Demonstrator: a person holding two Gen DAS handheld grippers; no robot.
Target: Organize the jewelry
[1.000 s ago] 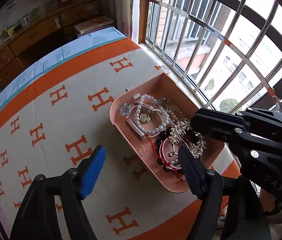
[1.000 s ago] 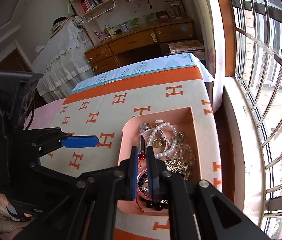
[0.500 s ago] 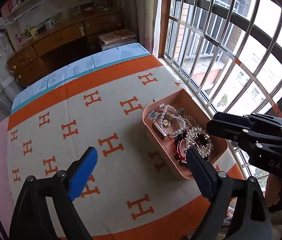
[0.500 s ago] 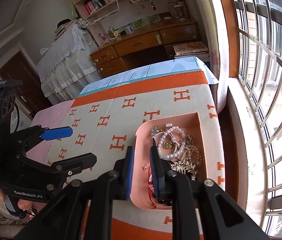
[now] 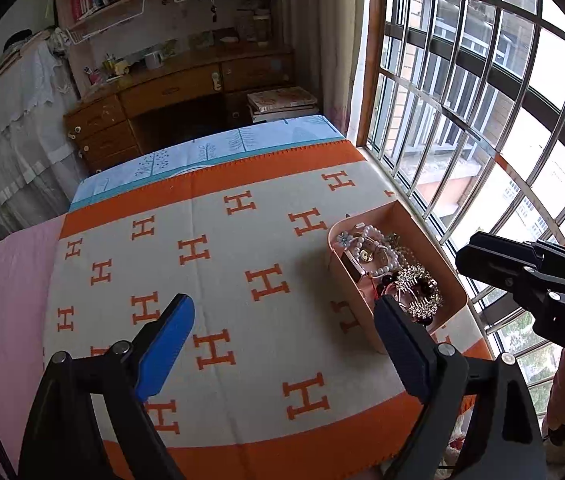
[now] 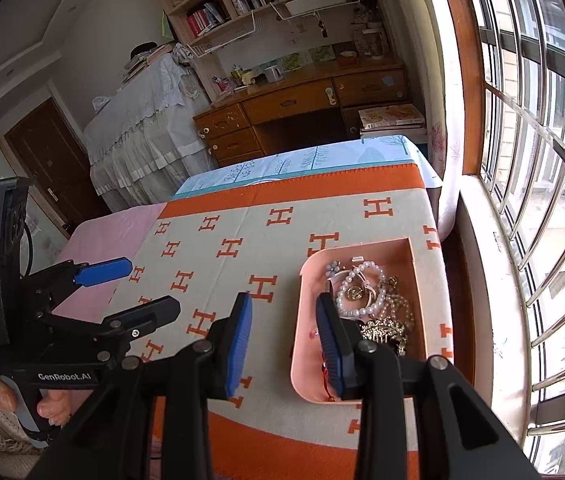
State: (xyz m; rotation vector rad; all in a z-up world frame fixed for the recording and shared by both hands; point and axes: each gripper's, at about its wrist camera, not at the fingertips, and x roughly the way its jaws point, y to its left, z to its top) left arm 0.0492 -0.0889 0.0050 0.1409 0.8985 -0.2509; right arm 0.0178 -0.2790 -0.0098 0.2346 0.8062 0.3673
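Right claw (image 6: 284, 340): jaws parted partway, just been opening, nothing held between the blue pads. Left claw (image 5: 282, 344): spread wide, empty, held above the cream blanket with orange H pattern (image 5: 218, 280). The pink rounded-rectangle plastic tray (image 6: 300, 344) is set on the blanket at the window side, just below the right claw's right finger. Inside are heaped a white pearl bracelet (image 6: 358, 292), a gold filigree hair comb (image 6: 386, 330), and dark beads, partly hidden. A wooden desk (image 6: 302, 104) is seen beyond.
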